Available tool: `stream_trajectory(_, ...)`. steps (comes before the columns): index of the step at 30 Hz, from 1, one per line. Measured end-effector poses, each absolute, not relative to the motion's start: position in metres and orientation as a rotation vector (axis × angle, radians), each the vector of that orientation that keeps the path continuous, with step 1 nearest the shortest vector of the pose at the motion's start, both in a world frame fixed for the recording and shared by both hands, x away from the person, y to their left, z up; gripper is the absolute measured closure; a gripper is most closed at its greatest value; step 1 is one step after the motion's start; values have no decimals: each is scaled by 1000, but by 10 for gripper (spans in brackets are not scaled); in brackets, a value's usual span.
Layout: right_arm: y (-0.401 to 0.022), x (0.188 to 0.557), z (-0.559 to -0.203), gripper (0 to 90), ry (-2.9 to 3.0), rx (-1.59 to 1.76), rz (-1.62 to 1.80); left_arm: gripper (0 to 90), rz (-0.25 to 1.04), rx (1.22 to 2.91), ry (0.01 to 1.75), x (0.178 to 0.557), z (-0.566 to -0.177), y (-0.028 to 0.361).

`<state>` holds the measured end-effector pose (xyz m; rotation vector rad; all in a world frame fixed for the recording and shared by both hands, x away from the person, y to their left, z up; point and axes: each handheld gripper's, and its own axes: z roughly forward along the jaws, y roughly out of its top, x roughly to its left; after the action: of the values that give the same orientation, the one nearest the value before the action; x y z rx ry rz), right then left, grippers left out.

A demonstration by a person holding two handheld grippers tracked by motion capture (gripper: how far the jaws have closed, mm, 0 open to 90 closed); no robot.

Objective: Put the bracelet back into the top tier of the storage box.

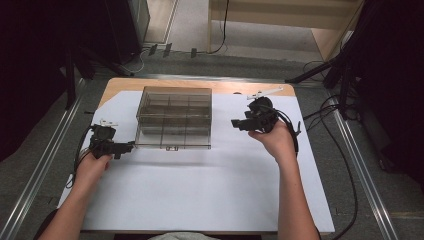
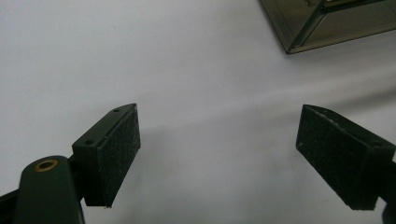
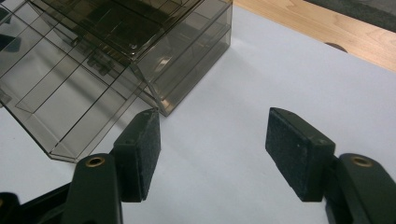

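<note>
progress: early stage, approach only. box (image 1: 174,118), smoky clear plastic with inner dividers, placed on white sheet (image 1: 200,185) at 12 o'clock of the table (image 1: 160,82), lid closed as far as visible, small latch at the near edge. compartment contents: cannot tell through the tinted walls.

left gripper (image 1: 120,148): positioned at 8 o'clock of box, near its near-left corner, jaws pointing toward 3 o'clock. in left gripper view, pads (image 2: 119,151) spread wide, nothing between them, bare sheet below, box corner (image 2: 299,44) at 1 o'clock and apart from both pads. no contact.

right gripper (image 1: 239,123): positioned at 3 o'clock of box, just beside its right wall, jaws pointing toward 9 o'clock. in right gripper view, pads (image 3: 147,154) fairly wide, nothing clamped; left pad near the box's lower corner, touching or not: cannot tell. box body (image 3: 116,60) at 11 o'clock of the jaws.

done so far, judged from layout: both grippers brought to opposite sides of box, jaws opened ready.

left to do, judged: close the remaining gap, seat pads on the walls or lid edge, grip, then carry out the handling proper, likely steadying with one side and opening or shifting with the other. nothing yet lifted, opened or moved as far as shown.

risk, judged: smooth plastic walls, light box, likely to slide on the sheet under one-sided push.
</note>
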<state>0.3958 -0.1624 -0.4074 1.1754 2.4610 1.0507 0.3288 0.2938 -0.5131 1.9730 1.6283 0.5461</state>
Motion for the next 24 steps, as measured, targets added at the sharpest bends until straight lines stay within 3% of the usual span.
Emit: stream_trajectory(24, -191, 402, -405, 401, 2420, 1272, 959, 149, 563, 1973, 1649, 325, -511, 298)
